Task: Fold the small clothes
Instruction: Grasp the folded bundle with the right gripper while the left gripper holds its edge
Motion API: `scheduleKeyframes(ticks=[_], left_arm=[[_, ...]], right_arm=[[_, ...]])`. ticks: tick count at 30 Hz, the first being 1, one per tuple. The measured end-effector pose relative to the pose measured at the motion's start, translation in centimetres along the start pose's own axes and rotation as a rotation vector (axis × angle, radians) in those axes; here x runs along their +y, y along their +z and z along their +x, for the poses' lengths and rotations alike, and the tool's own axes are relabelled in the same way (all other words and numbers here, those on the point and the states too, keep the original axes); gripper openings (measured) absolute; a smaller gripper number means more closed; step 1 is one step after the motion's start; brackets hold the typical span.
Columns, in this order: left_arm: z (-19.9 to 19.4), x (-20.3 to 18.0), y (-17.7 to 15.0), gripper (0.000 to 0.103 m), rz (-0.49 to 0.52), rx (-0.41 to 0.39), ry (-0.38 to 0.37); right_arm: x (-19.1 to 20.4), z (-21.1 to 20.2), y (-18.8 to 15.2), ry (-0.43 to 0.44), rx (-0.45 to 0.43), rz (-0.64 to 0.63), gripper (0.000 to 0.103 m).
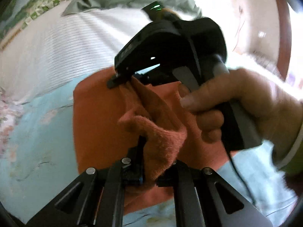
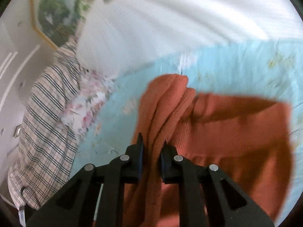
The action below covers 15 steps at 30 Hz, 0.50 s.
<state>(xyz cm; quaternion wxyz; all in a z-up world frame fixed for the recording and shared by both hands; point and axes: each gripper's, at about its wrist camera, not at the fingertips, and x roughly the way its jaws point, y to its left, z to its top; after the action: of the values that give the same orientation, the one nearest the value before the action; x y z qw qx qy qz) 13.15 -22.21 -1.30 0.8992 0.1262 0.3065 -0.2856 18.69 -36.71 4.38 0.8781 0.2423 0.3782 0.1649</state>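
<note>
Orange ribbed knit cloth [image 2: 227, 132], one small garment, lies on the pale blue floral bedsheet [image 2: 217, 60] while we hold it with two grippers. Our left gripper [image 1: 157, 151] has its fingers pressed together on a bunched fold of the orange cloth, lifting that fold off the sheet. Our right gripper [image 2: 151, 151] pinches a gathered ridge of the same cloth between its fingers; seen from the left wrist view, its black body [image 1: 170, 43] sits above the far edge of the garment, with our right hand [image 1: 236, 109] wrapped around the handle.

We count one white ribbed blanket [image 2: 151, 28] beyond the garment, one plaid striped pillow [image 2: 47, 113] to the left, and one white pillow with pink flowers [image 2: 85, 104] beside it. Bare blue sheet shows on the left of the garment and past its far edge. On the right the garment's flat part spreads wide, its edge blurred. Both grippers stand close together over the cloth, the right hand just above the fabric.
</note>
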Motion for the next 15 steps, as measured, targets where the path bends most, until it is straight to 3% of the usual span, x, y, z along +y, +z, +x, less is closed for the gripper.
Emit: scheduleKeyframes(ticks=[3, 8, 15], left_arm=[[0.0, -1.5, 2.1, 0.006, -0.050, -0.008, -0.123], [3.5, -4.5, 2.3, 0.006, -0.095, 0.050, -0.271], [6.8, -6.1, 1.3, 0.006, -0.071, 0.123, -0.287]], right_arm=[[-2.8, -2.3, -0.1, -0.058, -0.012, 0.025, 0.015], [-8.5, -2.7, -2.5, -0.129, 0.030, 0.119, 0.015], [-10.5, -3.3, -3.2, -0.123, 0.018, 0.132, 0.015]])
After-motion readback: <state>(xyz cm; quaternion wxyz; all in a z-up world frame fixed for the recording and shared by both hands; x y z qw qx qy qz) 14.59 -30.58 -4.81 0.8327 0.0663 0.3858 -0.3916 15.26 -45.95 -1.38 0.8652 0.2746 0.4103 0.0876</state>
